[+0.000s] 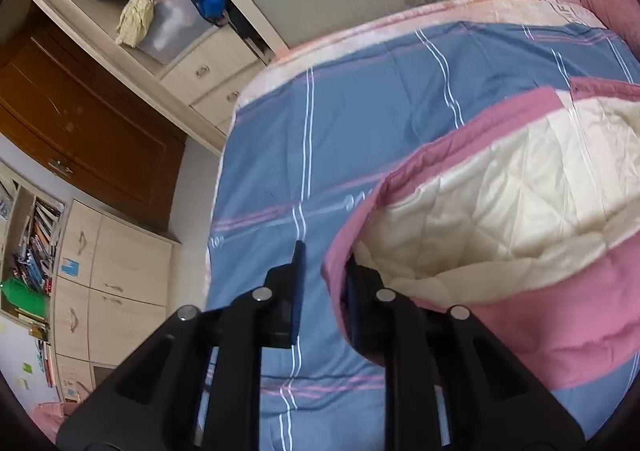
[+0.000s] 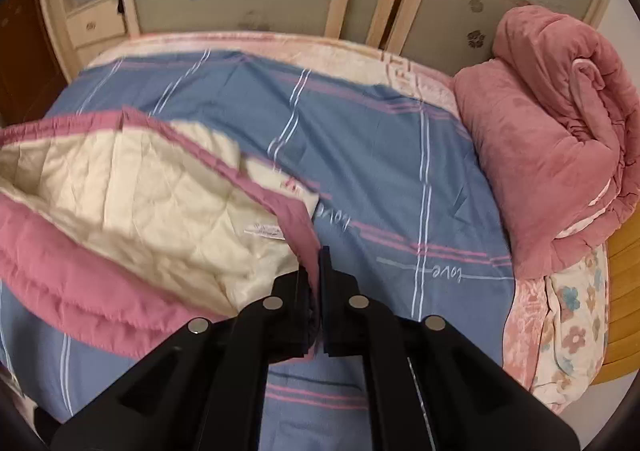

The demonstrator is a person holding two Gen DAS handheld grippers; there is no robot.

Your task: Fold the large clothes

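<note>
Bedroom wardrobes back a bed (image 1: 320,123) under a blue striped sheet. From the left wrist, the pink quilted garment (image 1: 500,211) with cream lining lies lifted at the right; the left hand-held gripper (image 1: 324,283) is slightly parted, the hem against one finger, not clamped. From the right wrist, the right hand-held gripper (image 2: 316,271) is clenched on the garment's (image 2: 140,191) pink hem. Padded, soft and floppy, probably light; best held at edges or corners.
</note>
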